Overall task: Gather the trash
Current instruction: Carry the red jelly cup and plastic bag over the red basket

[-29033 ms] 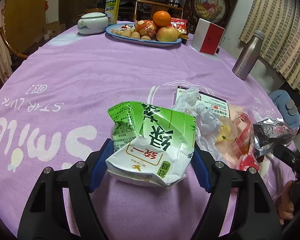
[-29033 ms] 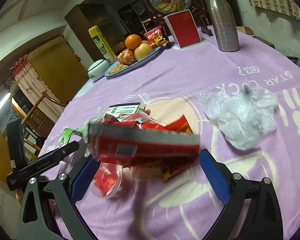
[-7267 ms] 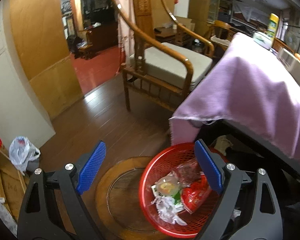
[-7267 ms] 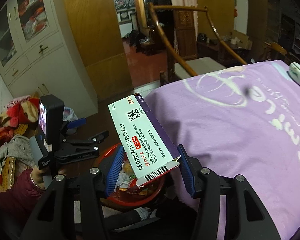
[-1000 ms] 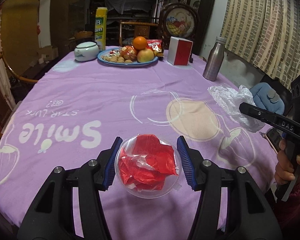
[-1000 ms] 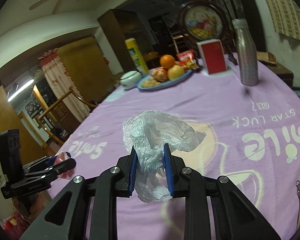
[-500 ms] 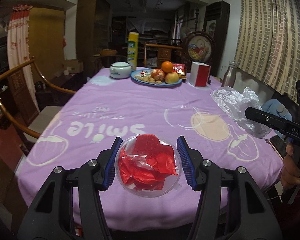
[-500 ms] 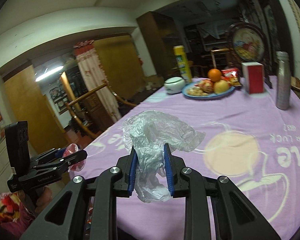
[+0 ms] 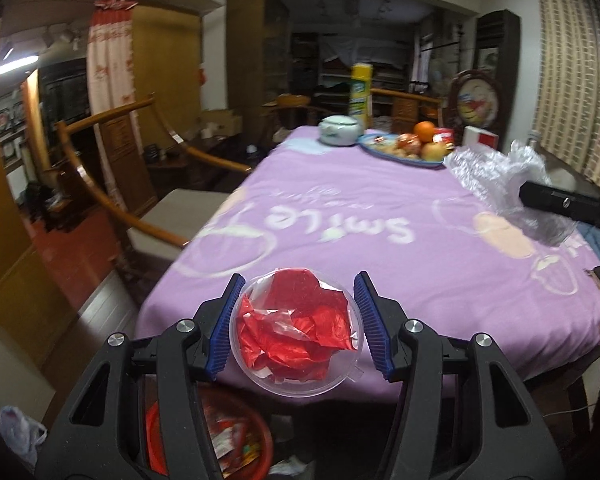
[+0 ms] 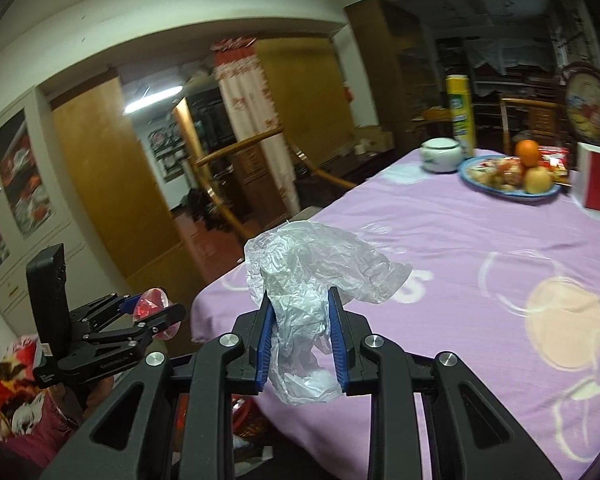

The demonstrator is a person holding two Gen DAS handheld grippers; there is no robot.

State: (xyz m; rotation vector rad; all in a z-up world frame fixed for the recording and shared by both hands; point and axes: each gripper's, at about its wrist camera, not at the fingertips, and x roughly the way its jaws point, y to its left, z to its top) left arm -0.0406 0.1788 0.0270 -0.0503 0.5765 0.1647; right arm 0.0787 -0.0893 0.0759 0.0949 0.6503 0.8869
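Both wrist views (near) share the table (image 9: 380, 216).

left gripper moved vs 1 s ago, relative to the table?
Yes. The left gripper, shut on the clear cup, has backed off past the table edge; the red basket now shows below.

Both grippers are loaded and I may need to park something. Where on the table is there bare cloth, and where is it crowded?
The purple tablecloth is bare from the near edge back to the fruit plate, across the Smile print. The far end is crowded: white lidded jar, yellow carton, red and white box. The red basket sits on the floor below the near edge.
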